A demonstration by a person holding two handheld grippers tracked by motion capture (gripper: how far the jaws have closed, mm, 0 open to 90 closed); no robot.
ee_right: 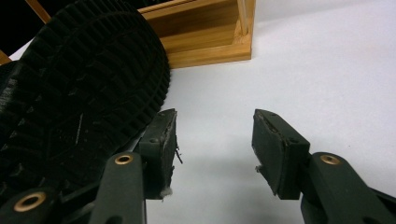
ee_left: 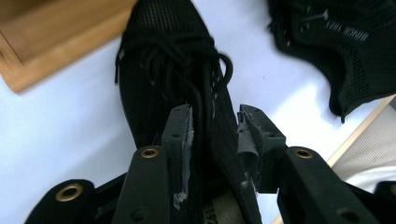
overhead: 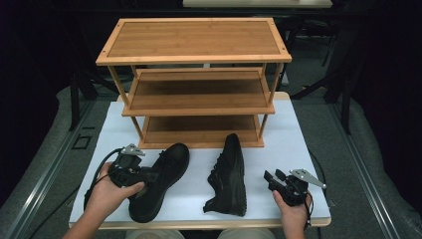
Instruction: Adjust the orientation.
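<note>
A black lace-up shoe (overhead: 161, 179) lies on the white table at the front left, toe toward the rack. My left gripper (overhead: 152, 175) reaches over its rear. In the left gripper view the jaws of my left gripper (ee_left: 215, 135) stand apart on either side of this shoe's (ee_left: 163, 70) laced upper, and the pads do not squeeze it. A second black shoe (overhead: 230, 174) lies on its side in the middle. My right gripper (overhead: 271, 175) rests to its right, open. My right gripper (ee_right: 215, 135) has only bare table between its pads, with the ribbed sole (ee_right: 79, 93) just left of them.
A three-tier bamboo shoe rack (overhead: 196, 55) stands at the back of the white table top (overhead: 298, 139), its shelves bare. Its bottom corner (ee_right: 205, 32) lies ahead of the right gripper. The table's front edge runs close below both hands.
</note>
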